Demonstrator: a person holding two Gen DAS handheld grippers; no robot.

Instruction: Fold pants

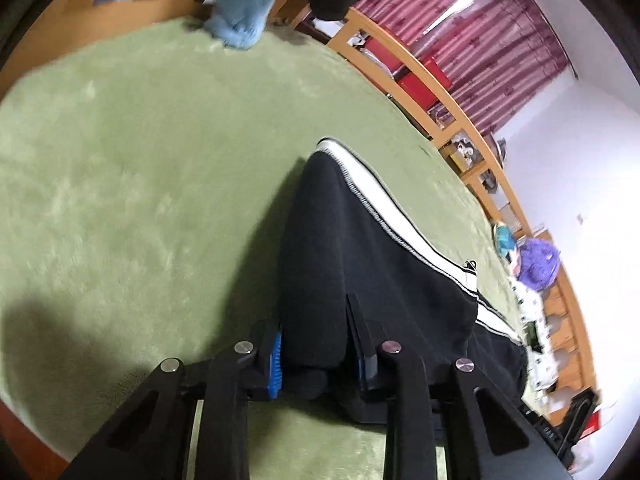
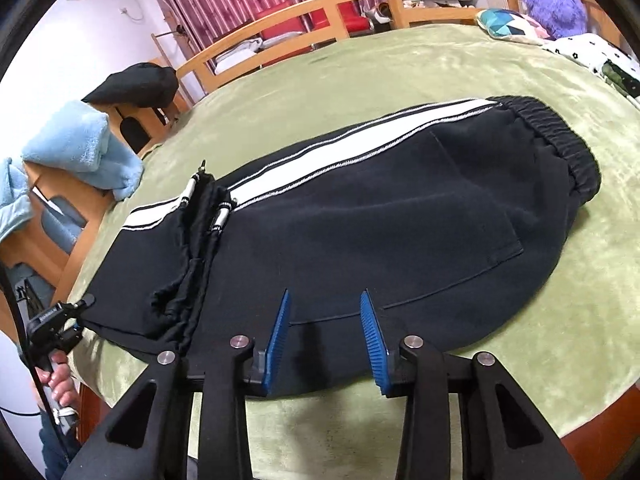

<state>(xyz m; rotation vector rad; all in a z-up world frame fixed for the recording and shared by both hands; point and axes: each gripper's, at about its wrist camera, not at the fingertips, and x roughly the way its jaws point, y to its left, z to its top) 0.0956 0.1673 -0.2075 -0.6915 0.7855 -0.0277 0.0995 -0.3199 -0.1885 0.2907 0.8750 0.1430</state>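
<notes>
Black pants (image 2: 360, 216) with a white side stripe (image 2: 348, 148) lie folded lengthwise on a green blanket (image 2: 400, 68). The elastic waistband (image 2: 560, 140) is at the right, and a folded-over leg end with drawstrings (image 2: 200, 216) at the left. My right gripper (image 2: 326, 320) is open and empty, fingers just over the pants' near edge. In the left wrist view my left gripper (image 1: 316, 336) is shut on a bunch of the black pants (image 1: 360, 264) and holds it slightly raised above the blanket (image 1: 140, 160). The left gripper also shows at the right wrist view's left edge (image 2: 60, 320).
A light blue towel (image 2: 80, 144) and a black garment (image 2: 132, 80) hang over wooden furniture at the left. A wooden rail (image 2: 320, 8) runs behind the bed. A purple plush toy (image 2: 552, 0) and patterned cushions (image 2: 504, 24) lie at the far right corner.
</notes>
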